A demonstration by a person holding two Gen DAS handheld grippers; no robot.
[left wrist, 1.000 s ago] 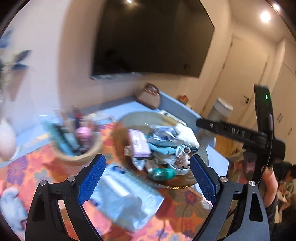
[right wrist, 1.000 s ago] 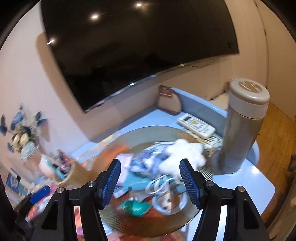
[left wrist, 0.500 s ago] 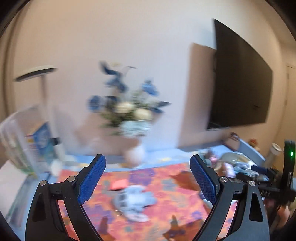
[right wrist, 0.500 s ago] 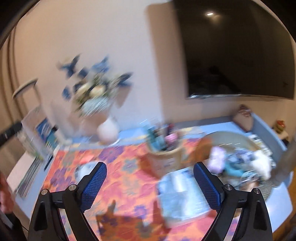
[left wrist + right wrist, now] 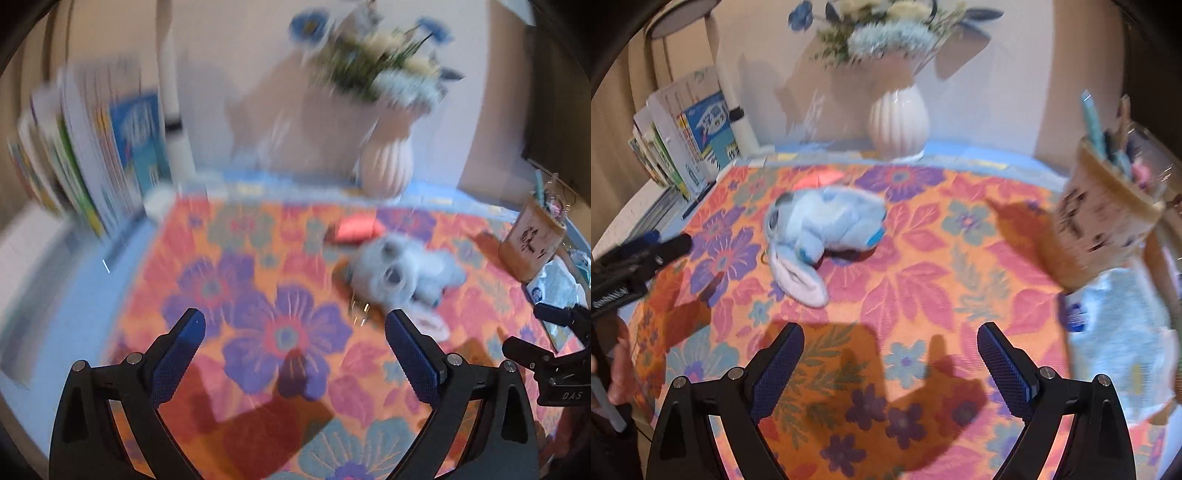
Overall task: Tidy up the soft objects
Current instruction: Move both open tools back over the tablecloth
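A light blue plush toy (image 5: 827, 229) with long pale ears lies on the flowered orange tablecloth (image 5: 923, 280); in the left wrist view the plush toy (image 5: 402, 271) is blurred, up and right of my fingers. My left gripper (image 5: 293, 343) hangs over the cloth, its jaws still opening, nothing between them. My right gripper (image 5: 890, 350) is open and empty, with the toy ahead and to its left. A small red item (image 5: 352, 230) lies just behind the toy.
A white ribbed vase (image 5: 898, 123) of flowers stands at the back. Books (image 5: 690, 133) lean at the back left. A woven holder (image 5: 1108, 218) with pens stands at the right, a pale blue packet (image 5: 1123, 350) below it. A hand (image 5: 617, 369) shows at the left edge.
Both views have swung left and down, away from the round tray of items and the dark screen, to the flowered cloth with the blue plush toy. The right jaws stand wider than before.
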